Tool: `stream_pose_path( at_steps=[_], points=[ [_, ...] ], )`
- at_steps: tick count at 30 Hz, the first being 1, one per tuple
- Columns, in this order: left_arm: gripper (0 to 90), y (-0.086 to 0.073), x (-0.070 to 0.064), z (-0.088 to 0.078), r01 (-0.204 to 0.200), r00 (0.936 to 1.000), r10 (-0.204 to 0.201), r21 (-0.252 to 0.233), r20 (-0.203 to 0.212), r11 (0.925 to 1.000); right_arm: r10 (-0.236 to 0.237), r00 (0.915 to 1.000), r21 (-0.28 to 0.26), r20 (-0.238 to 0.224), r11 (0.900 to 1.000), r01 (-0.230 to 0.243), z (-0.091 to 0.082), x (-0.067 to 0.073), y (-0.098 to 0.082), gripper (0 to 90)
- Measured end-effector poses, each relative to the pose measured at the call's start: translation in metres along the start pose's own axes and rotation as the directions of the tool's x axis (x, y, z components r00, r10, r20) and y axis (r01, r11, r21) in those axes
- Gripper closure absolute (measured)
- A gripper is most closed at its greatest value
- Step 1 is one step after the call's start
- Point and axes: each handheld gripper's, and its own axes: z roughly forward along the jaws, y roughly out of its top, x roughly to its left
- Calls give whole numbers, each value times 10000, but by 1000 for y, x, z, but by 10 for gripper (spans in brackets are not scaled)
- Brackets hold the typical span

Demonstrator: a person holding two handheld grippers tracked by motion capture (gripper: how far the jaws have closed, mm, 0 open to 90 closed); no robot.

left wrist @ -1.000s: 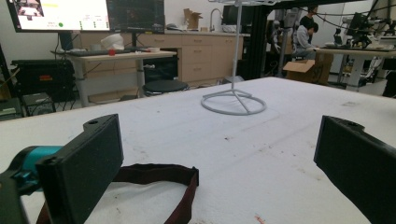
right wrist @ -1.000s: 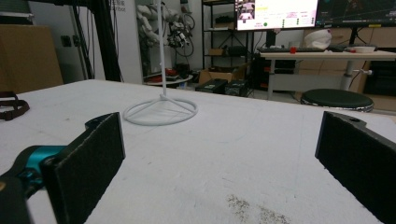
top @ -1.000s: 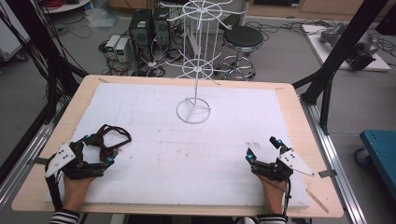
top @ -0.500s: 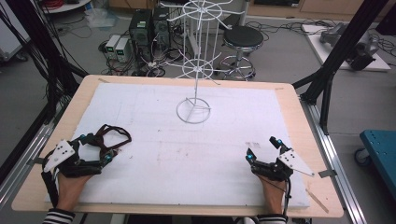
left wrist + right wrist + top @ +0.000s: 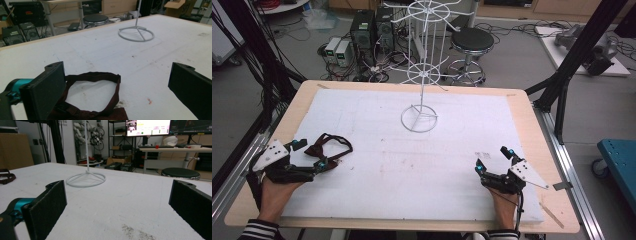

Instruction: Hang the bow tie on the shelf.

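A dark maroon bow tie with a looped strap (image 5: 334,146) lies on the white mat at the front left. My left gripper (image 5: 309,154) is open and sits low over it, with part of the tie between the jaws. In the left gripper view the strap loop (image 5: 95,76) lies between the two black jaws, nearer the left one, and the left gripper (image 5: 117,71) holds nothing. My right gripper (image 5: 493,159) rests open on the mat at the front right, with nothing between its jaws (image 5: 117,195). The strap (image 5: 6,176) shows far off to its left.
A tall white wire stand with a ring base (image 5: 419,118) rises at the back middle of the mat (image 5: 422,165); its base (image 5: 136,33) (image 5: 86,179) shows ahead of both grippers. The wooden table edge (image 5: 532,125) frames the mat. A stool (image 5: 469,40) and computers stand beyond the table.
My left gripper has shifted a little to the left and away from the table's front edge, staying at the bow tie. The bow tie and the right gripper have not moved.
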Motion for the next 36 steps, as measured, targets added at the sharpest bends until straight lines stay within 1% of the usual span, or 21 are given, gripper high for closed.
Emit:
stream_pose_path(
  at_steps=[1, 3, 4, 5, 7, 11, 15, 18, 19, 20, 21, 22, 24, 25, 27, 29, 30, 31, 34, 35, 36],
  points=[
    [18, 1, 2, 0, 9, 10000, -8, 138, -23, 9999, -6, 10000, -10, 6, 10000, 6, 0, 0, 0, 7],
    [18, 2, 3, 0, 224, 9997, -218, 477, -136, 9986, -40, 10000, -32, 14, 10000, 40, 0, 0, 0, 7],
    [18, 3, 5, 0, 394, 9989, -370, 881, -290, 9953, 40, 10000, 15, 19, 10000, -41, 0, 0, 0, 7],
    [18, 4, 6, 1, 519, 9983, -484, 1184, -321, 9916, 40, 10000, 15, 19, 10000, -41, 0, 0, 0, 7],
    [18, 6, 8, 2, 590, 9976, -527, 1567, -442, 9859, -27, 10000, -15, 26, 10000, 27, 0, -1, 0, 7],
    [18, 11, 9, 3, 623, 9968, -513, 1938, -614, 9791, 1, 10000, -6, 7, 10000, -1, 0, 0, 0, 7],
    [18, 17, 12, 6, 796, 9946, -618, 2322, -830, 9694, -33, 10000, -33, 17, 10000, 33, 0, 0, 0, 7],
    [19, 20, 14, 9, 999, 9925, -768, 2689, -950, 9580, -39, 10000, -33, 14, 10000, 40, 0, 0, 0, 7],
    [18, 20, 14, 10, 1139, 9908, -888, 2755, -1017, 9545, 13, 10000, -2, 2, 10000, -13, 0, 0, 0, 7],
    [18, 21, 14, 10, 1158, 9905, -890, 2873, -1047, 9508, 13, 10000, -2, 2, 10000, -13, 0, 0, 0, 7],
    [25, 21, 14, 12, 1369, 9875, -1061, 2993, -1167, 9443, -31, 10000, -29, 14, 10000, 31, 0, 0, 0, 7],
    [34, 21, 14, 12, 1369, 9875, -1061, 2993, -1167, 9443, -31, 10000, -29, 14, 10000, 31, 0, 0, 0, 7],
    [43, 21, 15, 13, 1539, 9849, -1212, 3037, -1240, 9403, 24, 10000, 4, 6, 10000, -24, 0, 0, 0, 7],
    [49, 22, 16, 13, 1634, 9828, -1276, 3064, -1335, 9378, -33, 10000, -25, 16, 10000, 33, 0, 0, 0, 7],
    [51, 22, 18, 14, 1865, 9774, -1448, 3043, -1542, 9342, 25, 10000, 7, 6, 10000, -25, 0, 0, 0, 7],
    [51, 21, 19, 17, 2218, 9699, -1732, 3273, -1711, 9185, -51, 10000, -37, 10, 10000, 51, 0, -1, 0, 7],
    [51, 20, 20, 18, 2262, 9685, -1749, 3331, -1772, 9153, 15, 10000, 1, 1, 10000, -15, 0, 0, 0, 7],
    [51, 20, 20, 19, 2321, 9666, -1770, 3405, -1853, 9112, -37, 10000, -31, 15, 10000, 37, 0, 0, 0, 7],
    [51, 21, 22, 22, 2537, 9583, -1849, 3514, -2177, 9012, -45, 10000, -36, 14, 10000, 45, 0, -1, 0, 7],
    [51, 21, 23, 23, 2666, 9541, -1922, 3590, -2297, 8945, -40, 10000, -32, 14, 10000, 40, 0, 0, 0, 7],
    [51, 22, 24, 24, 2799, 9505, -2013, 3713, -2366, 8853, -34, 10000, -30, 20, 10000, 34, 0, 0, 0, 7]
  ],
)
